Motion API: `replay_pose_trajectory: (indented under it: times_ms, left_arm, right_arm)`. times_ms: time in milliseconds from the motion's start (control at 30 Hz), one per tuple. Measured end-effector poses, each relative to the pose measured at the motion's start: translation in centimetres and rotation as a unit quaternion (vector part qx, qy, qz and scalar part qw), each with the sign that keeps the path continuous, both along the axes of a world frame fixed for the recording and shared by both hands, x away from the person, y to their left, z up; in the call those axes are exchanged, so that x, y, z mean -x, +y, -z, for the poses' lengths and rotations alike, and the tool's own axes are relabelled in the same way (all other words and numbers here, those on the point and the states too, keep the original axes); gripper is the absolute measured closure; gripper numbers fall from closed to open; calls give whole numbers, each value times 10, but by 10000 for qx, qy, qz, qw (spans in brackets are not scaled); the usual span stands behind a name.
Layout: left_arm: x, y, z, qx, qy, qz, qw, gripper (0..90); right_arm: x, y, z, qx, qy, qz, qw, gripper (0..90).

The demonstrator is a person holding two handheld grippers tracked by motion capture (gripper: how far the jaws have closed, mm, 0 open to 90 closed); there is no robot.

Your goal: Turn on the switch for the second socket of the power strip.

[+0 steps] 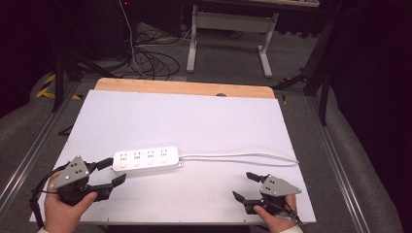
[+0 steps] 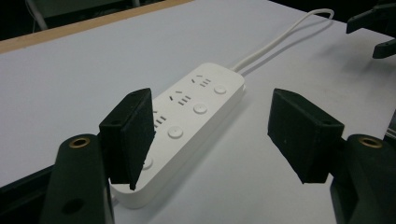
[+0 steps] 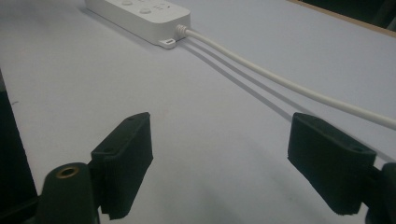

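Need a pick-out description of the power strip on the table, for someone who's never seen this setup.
Start at the white table top with the wooden strip along its far edge. On its near left part lies the power strip, a flat white bar with four socket sets and round buttons, just ahead of the left gripper. Its white cord runs off to the right; nothing else white lies there.

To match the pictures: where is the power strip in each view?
High view: power strip left of centre, by the left gripper.
Left gripper view: centre, running behind the left-hand finger.
Right gripper view: top left, cut by the edge.
Shared landmark: its white cable, leaving one end.
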State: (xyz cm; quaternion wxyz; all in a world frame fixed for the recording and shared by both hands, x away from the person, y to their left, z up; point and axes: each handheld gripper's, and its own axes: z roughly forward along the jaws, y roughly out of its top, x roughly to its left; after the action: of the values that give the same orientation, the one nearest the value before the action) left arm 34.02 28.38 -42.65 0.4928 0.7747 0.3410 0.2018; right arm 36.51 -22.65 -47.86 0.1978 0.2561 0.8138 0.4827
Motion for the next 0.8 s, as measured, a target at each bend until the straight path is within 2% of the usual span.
replay_pose_trajectory:
  times_ms: [400,800]
  left_arm:
    - [-24,-24,-10,-14,55,196,9998,337]
    - [-40,-41,-11,-61,90,292,9995,345]
  right_arm:
    - [0,0,1,-11,20,-12,10000,227]
    - [0,0,1,-8,18,-38,10000,228]
